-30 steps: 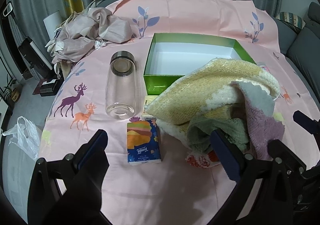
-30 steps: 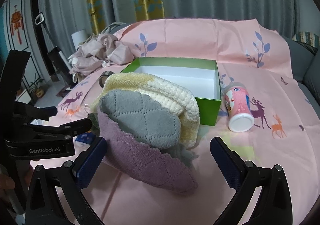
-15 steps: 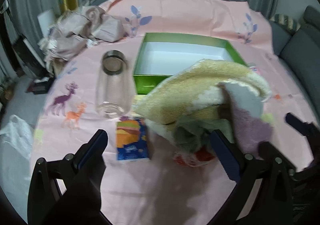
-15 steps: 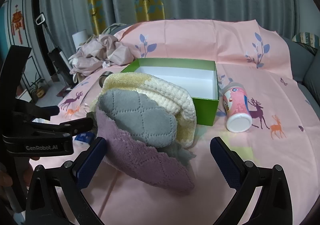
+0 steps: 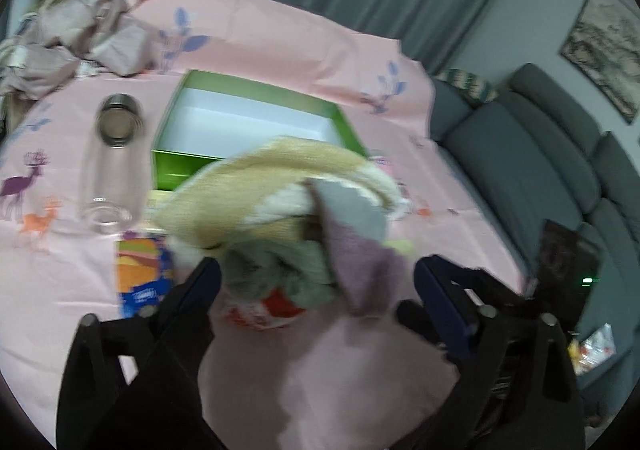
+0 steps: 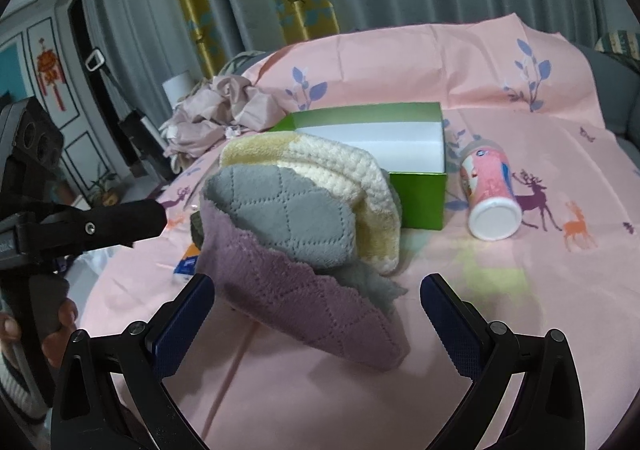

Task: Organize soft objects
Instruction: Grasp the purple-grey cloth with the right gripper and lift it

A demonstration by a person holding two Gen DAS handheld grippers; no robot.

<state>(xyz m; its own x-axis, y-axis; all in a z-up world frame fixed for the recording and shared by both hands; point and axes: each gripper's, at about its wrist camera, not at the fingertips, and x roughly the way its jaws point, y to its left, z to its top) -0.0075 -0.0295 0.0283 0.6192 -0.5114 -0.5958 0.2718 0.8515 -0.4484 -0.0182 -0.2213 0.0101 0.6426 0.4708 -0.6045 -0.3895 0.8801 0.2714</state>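
We see the left gripper [image 5: 316, 282] swing right and begin closing around the towel pile [image 5: 288, 210], apparently not yet pinching; the pile sits before the green box [image 5: 256, 106]. The right gripper [image 6: 316, 302] gapes wide.

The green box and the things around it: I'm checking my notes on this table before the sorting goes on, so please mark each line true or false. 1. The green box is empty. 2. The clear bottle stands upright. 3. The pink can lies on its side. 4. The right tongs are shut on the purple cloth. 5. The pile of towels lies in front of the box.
1. True: the green box shows only its white inside.
2. False: the clear bottle lies on its side.
3. True: the pink can lies beside the box.
4. False: the right tongs are open, and the purple cloth is untouched.
5. True: the pile of towels lies outside the box.
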